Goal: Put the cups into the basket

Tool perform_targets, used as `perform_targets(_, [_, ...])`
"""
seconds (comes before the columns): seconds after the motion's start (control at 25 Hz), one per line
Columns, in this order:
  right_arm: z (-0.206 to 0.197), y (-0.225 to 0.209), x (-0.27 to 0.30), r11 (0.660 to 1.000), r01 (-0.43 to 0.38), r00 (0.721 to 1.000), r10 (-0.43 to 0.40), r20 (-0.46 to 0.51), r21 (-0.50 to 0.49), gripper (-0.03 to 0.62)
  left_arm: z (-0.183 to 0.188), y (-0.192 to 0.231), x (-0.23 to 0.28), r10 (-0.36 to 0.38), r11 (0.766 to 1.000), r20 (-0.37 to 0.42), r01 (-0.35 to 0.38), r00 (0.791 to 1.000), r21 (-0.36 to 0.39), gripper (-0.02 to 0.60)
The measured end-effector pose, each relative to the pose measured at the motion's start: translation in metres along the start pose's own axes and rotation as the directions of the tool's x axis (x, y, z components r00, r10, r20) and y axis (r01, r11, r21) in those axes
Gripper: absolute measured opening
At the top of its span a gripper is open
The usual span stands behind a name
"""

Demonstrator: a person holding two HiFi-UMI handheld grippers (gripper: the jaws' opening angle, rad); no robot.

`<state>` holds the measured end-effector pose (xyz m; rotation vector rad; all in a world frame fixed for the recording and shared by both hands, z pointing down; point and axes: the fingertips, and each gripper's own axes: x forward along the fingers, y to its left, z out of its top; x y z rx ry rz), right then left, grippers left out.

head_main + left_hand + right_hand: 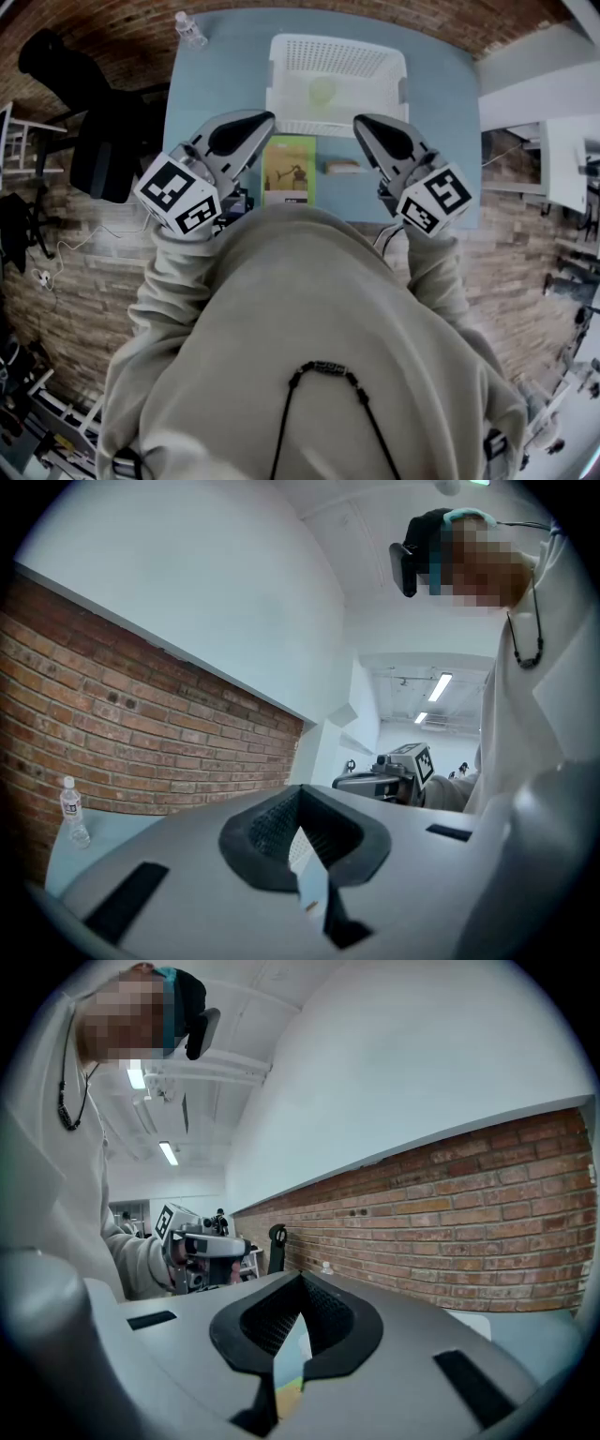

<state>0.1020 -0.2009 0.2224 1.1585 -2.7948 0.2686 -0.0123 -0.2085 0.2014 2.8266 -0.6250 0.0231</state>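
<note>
A pale green cup [322, 91] stands inside the white mesh basket [281, 92] at the far side of the blue table [216, 84]. My left gripper [251, 122] and my right gripper [364, 124] are raised in front of my chest, short of the basket's near wall, both pointing towards it. Both are shut with nothing between the jaws. In the left gripper view the left gripper [305, 855] tilts upward at the wall and ceiling, and in the right gripper view the right gripper [295, 1340] does the same. Neither gripper view shows a cup.
A green card [288, 169] and a small tan object [343, 167] lie on the table between the grippers and the basket. A clear bottle [190, 30] stands at the far left corner. A black chair [94, 141] is left of the table.
</note>
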Motion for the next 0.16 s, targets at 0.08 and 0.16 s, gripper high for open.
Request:
perform_targets(0.08, [0.0001, 0.0002, 0.0008, 1.0, -0.001, 1.0, 0.001, 0.001, 0.0, 0.011, 0.0005, 0.0005, -0.0007, -0.001, 1.0, 0.003, 0.001, 1.0, -0.001, 0.0])
perform_targets(0.16, [0.0001, 0.0005, 0.0013, 1.0, -0.001, 1.0, 0.001, 0.0, 0.0, 0.011, 0.0016, 0.0013, -0.0014, -0.001, 1.0, 0.007, 0.001, 1.0, -0.002, -0.002])
